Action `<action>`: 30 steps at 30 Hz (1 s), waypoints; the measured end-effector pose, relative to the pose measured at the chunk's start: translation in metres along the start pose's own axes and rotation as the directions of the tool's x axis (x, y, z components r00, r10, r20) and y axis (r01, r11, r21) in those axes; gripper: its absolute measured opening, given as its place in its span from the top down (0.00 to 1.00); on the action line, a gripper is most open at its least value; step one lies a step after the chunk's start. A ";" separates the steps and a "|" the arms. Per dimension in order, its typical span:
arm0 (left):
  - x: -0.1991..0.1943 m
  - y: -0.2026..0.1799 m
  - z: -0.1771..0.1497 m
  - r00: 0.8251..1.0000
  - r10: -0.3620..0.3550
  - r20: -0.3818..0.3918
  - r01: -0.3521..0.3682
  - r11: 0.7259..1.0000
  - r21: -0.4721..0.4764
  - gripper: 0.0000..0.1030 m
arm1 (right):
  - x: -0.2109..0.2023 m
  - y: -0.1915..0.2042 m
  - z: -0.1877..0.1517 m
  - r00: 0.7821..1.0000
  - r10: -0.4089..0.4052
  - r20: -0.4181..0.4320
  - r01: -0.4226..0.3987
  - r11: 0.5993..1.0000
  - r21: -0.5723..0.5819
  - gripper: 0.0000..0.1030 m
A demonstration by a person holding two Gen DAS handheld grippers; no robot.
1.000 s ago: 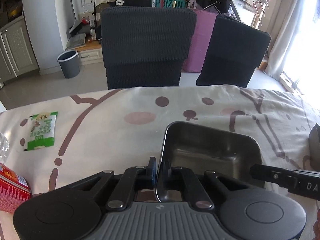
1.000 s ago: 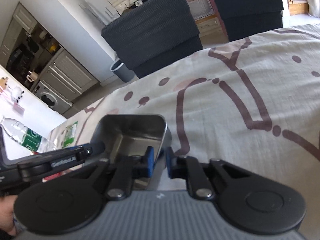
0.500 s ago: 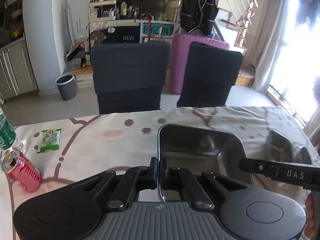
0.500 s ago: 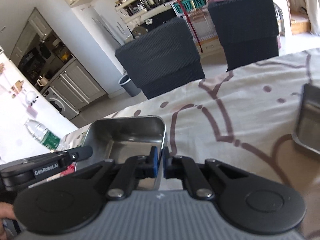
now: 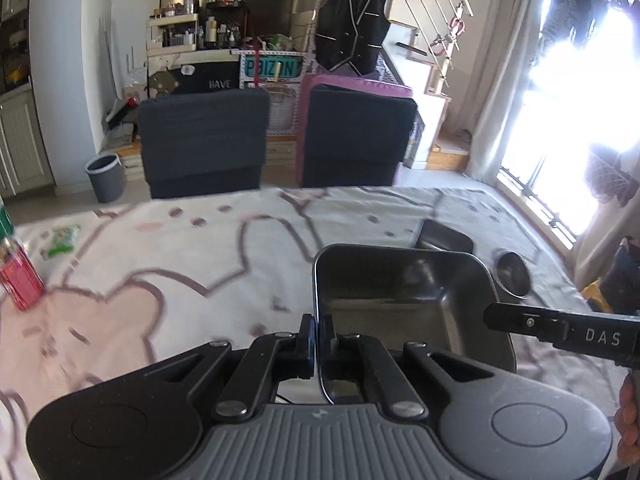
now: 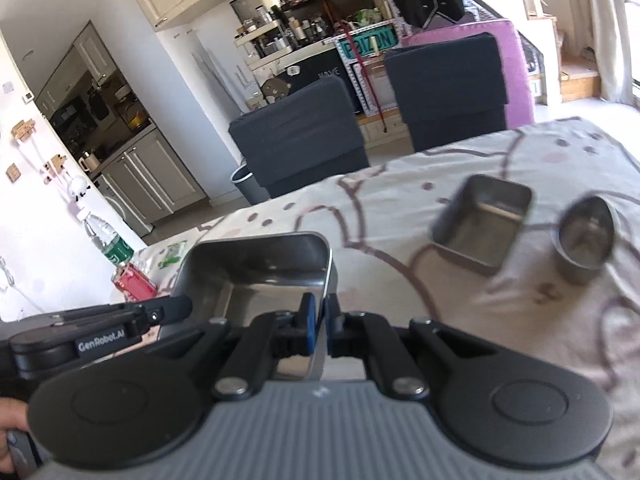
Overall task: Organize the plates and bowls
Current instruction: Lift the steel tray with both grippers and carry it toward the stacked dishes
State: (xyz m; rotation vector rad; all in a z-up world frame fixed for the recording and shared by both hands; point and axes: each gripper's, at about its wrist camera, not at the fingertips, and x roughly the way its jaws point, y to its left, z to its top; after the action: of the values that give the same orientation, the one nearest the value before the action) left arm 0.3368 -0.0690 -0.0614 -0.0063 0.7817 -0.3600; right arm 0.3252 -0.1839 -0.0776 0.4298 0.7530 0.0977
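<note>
Steel tray (image 5: 404, 292), rectangular with rounded corners, a rolled rim and a dull, reflective inside, hung above the table (image 5: 160, 280), carried by both grippers at once. The left gripper (image 5: 318, 344) had its fingers (image 5: 307, 340) closed tight on the tray's left wall, the thin metal pinched between the blue pads. The right gripper (image 6: 319, 330) had its fingers (image 6: 307, 328) clamped likewise on the tray's right wall; they had just finished closing on it. Three steel vessels showed in all: the held tray, one smaller rectangular tray (image 6: 482, 222) resting on the table beyond it, and one round bowl (image 6: 586, 236) just beside that smaller tray. The table wore a pale cloth with brown cartoon lines and dots. At its far left end stood one red can (image 6: 134, 282) and one clear bottle with a green label (image 6: 110, 240), with one small green packet (image 5: 62, 236) lying near them. Two dark chairs (image 5: 204, 140) stood behind the table, and one grey bin (image 5: 105, 177) sat on the floor.
</note>
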 end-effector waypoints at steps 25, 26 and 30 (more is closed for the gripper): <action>0.067 -0.066 -0.070 0.963 -0.056 -0.265 0.053 0.998 -0.018 0.94 | -0.027 -0.079 -0.045 0.966 -0.205 -0.160 0.211 0.977 0.025 0.94; 0.068 -0.067 -0.071 0.961 -0.055 -0.271 0.053 0.999 -0.014 0.94 | -0.025 -0.079 -0.046 0.963 -0.210 -0.167 0.217 0.976 0.020 0.94; 0.073 -0.071 -0.072 0.957 -0.051 -0.287 0.054 0.999 0.003 0.94 | -0.017 -0.080 -0.045 0.954 -0.230 -0.195 0.235 0.972 0.005 0.93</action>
State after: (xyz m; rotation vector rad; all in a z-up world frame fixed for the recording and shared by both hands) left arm 0.3119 -0.1499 -0.1531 0.0357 1.0689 -0.4213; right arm 0.2767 -0.2456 -0.1289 0.3582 0.9925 -0.0939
